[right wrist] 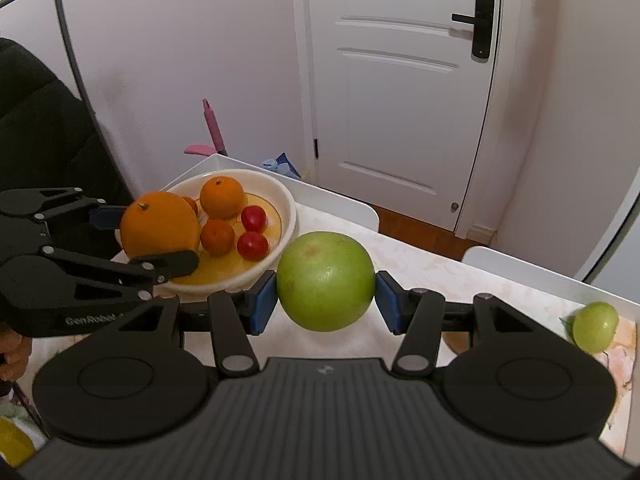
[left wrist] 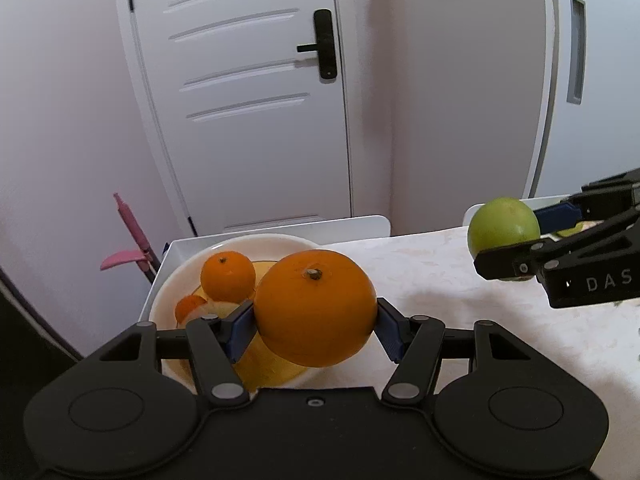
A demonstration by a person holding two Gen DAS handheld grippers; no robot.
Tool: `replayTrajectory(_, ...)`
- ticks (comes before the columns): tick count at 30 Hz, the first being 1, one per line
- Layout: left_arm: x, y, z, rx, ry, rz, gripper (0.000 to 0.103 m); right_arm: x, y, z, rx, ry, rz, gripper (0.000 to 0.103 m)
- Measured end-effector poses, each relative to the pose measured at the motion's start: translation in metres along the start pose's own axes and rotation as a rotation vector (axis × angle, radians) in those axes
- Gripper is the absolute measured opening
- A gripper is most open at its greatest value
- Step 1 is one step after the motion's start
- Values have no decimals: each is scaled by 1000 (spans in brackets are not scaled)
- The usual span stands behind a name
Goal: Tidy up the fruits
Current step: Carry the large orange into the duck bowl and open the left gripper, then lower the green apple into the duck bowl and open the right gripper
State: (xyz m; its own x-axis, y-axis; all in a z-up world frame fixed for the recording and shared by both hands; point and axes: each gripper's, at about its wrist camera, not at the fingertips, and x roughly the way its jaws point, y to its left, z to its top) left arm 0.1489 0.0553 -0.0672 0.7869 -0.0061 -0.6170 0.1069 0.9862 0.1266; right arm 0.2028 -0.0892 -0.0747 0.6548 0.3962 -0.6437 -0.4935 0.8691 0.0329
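Nearest in the left wrist view, the left gripper [left wrist: 316, 330] pinches a large orange [left wrist: 315, 307] between its blue pads, stem end up, held above the near rim of the cream bowl [left wrist: 168, 296]. Nearest in the right wrist view, the right gripper [right wrist: 326, 300] pinches a big green fruit [right wrist: 326, 281] the same way, clear of the pale patterned tablecloth [right wrist: 420, 268] and just right of the bowl's rim.

Each camera catches the other claw from the side. The left wrist view shows the right gripper at its right edge, closed on the green fruit, its body cut off by the frame. The right wrist view shows the left gripper at the left with the orange over the bowl's near-left edge, and part of a hand [right wrist: 14, 354] in the lower left corner.

Only the right wrist view opens up the bowl's inside: a medium orange [right wrist: 222, 197], a small orange fruit [right wrist: 217, 237] and two red fruits [right wrist: 253, 232] lie together on its yellow centre. From the left wrist view the held orange covers most of that; the medium orange and a sliver of another show, the red ones are hidden. A small green fruit [right wrist: 595, 326] lies on the cloth at the far right, seen only by the right camera.

Both grippers tilt downward toward the table.

Behind the table stand white chair backs [right wrist: 340, 200], a pink object [right wrist: 212, 130] and a white door [right wrist: 400, 80] with a black handle [right wrist: 478, 20]
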Motion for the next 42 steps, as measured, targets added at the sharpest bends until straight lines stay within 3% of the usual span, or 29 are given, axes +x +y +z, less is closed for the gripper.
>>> replayTrajectory(10,47,12,-3,129,37,-54,66,35,10,20,46,13,-38,68)
replayTrajectory(19,66,21,-8,136,70,-97,68,53,10,33,67,21,-56,68)
replayTrajectory(21,65,23,-8,134,66,-107,73,56,11,36,68,22,-55,68)
replayTrajectory(22,61,23,-8,131,43,-111,87,57,11,38,66,23,-54,68)
replayTrajectory(24,56,27,-2,128,2,-107,101,60,12,41,61,25,-50,68)
replayTrajectory(42,33,76,-3,-30,31,-31,101,122,37,60,-14,79,65,68)
